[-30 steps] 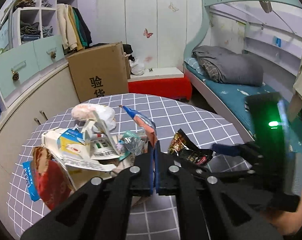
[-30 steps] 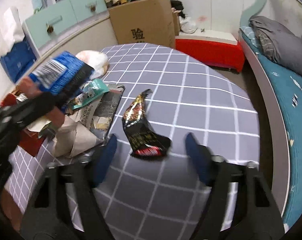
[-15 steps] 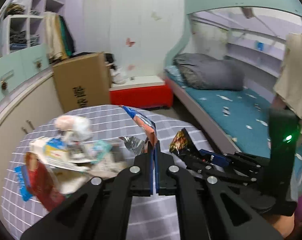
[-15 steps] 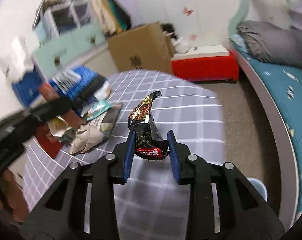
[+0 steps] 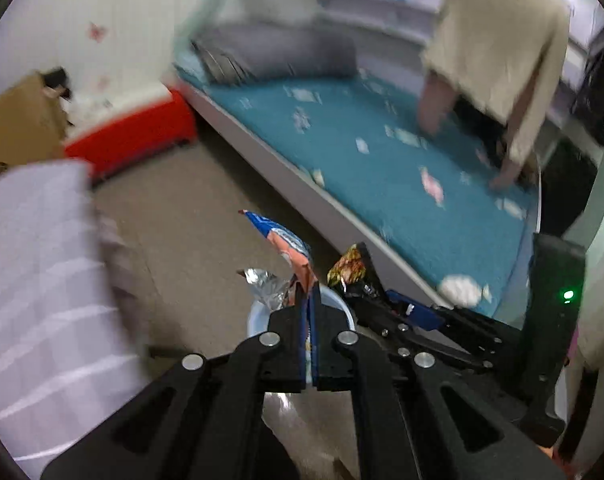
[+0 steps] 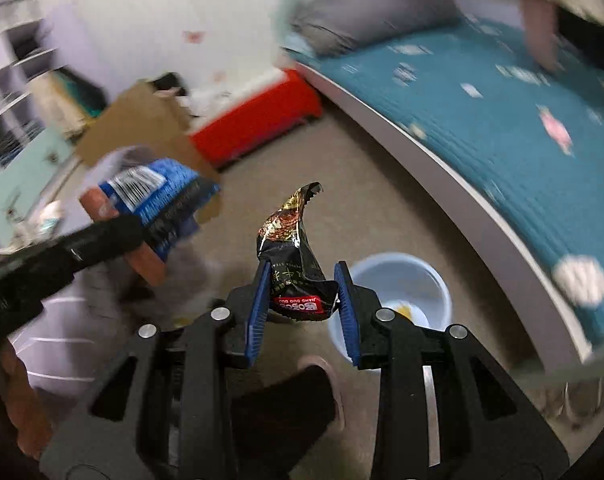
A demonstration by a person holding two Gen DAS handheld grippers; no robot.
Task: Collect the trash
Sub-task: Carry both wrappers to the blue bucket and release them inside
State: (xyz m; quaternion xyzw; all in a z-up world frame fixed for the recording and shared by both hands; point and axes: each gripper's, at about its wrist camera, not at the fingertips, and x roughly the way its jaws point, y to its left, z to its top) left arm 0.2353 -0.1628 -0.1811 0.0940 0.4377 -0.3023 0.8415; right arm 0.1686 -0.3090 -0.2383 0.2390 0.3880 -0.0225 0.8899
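Observation:
My left gripper (image 5: 310,308) is shut on a blue and orange snack wrapper (image 5: 288,246) that stands up from the jaws, with a bit of silver foil (image 5: 264,282) beside it. My right gripper (image 6: 304,292) is shut on a black and gold snack wrapper (image 6: 292,248); that gripper and wrapper also show in the left wrist view (image 5: 352,270). A pale blue trash bin (image 6: 398,280) stands on the floor just right of the right gripper, and its rim (image 5: 258,312) shows behind the left jaws. The left gripper's blue wrapper (image 6: 154,192) shows at the left of the right wrist view.
The table with the grey checked cloth (image 5: 34,280) is at the left. A bed with a teal cover (image 5: 402,160) runs along the right. A red bench (image 6: 258,120) and a cardboard box (image 6: 142,124) stand at the back. My foot (image 6: 302,392) is below the right gripper.
Both grippers have swung right, away from the table, each carrying its wrapper. One second ago the right gripper was open over the black wrapper on the table; the trash bin has come into view.

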